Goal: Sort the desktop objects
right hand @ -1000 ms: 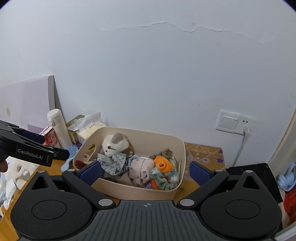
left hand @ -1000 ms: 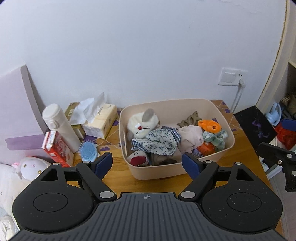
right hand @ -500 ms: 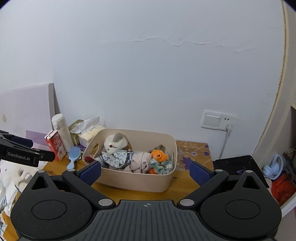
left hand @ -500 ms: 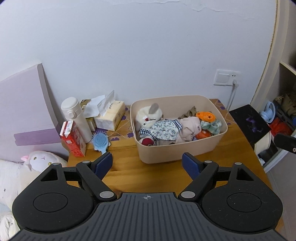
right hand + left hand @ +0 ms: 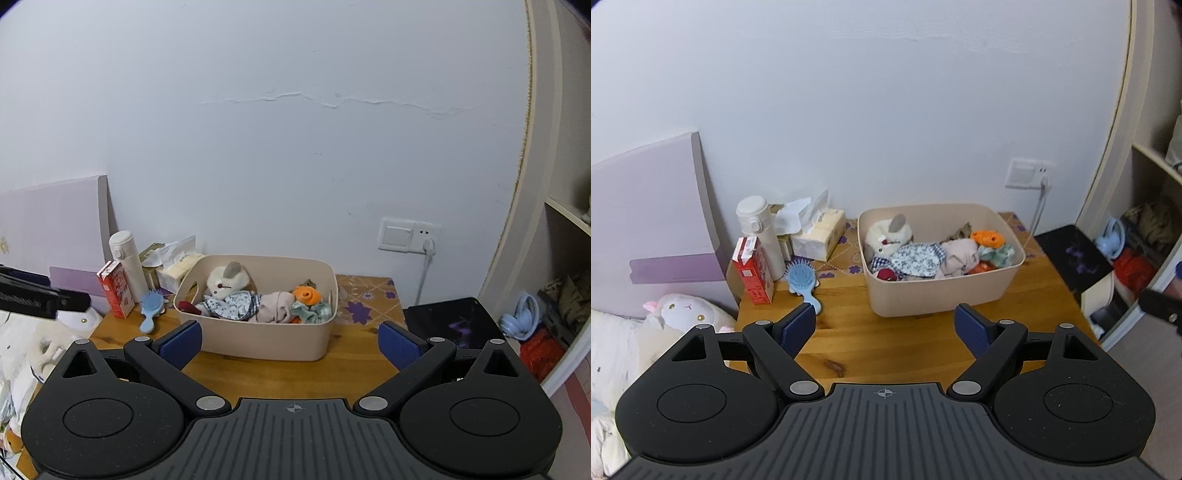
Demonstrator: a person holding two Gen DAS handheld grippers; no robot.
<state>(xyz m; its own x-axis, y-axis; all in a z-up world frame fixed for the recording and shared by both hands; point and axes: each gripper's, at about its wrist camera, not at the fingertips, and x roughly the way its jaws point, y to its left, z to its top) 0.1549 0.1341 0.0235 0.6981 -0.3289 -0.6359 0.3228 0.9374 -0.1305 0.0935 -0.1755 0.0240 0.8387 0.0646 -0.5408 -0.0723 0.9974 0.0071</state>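
A beige bin (image 5: 934, 295) (image 5: 266, 341) stands on the wooden table (image 5: 886, 347) (image 5: 354, 363), filled with a white plush rabbit (image 5: 886, 234) (image 5: 223, 280), patterned cloth and an orange toy (image 5: 988, 238) (image 5: 306, 294). To its left lie a blue hairbrush (image 5: 802, 280) (image 5: 150, 306), a red carton (image 5: 753, 275) (image 5: 116, 293), a white bottle (image 5: 759, 230) (image 5: 127, 264) and a tissue pack (image 5: 818, 236) (image 5: 177, 264). My left gripper (image 5: 885, 326) hangs open and empty, back from the bin. My right gripper (image 5: 290, 343) is likewise open, holding nothing.
A purple board (image 5: 646, 221) leans on the wall at left, with a white plush toy (image 5: 683, 314) below it on bedding. A black pad (image 5: 1071, 258) (image 5: 452, 321) lies right of the table. Shelves with clutter (image 5: 1145, 240) stand at far right. A wall socket (image 5: 410, 236) holds a plugged cable.
Both grippers have pulled back and up from the bin, so it looks smaller and more of the table and room shows. Both stay open and empty.
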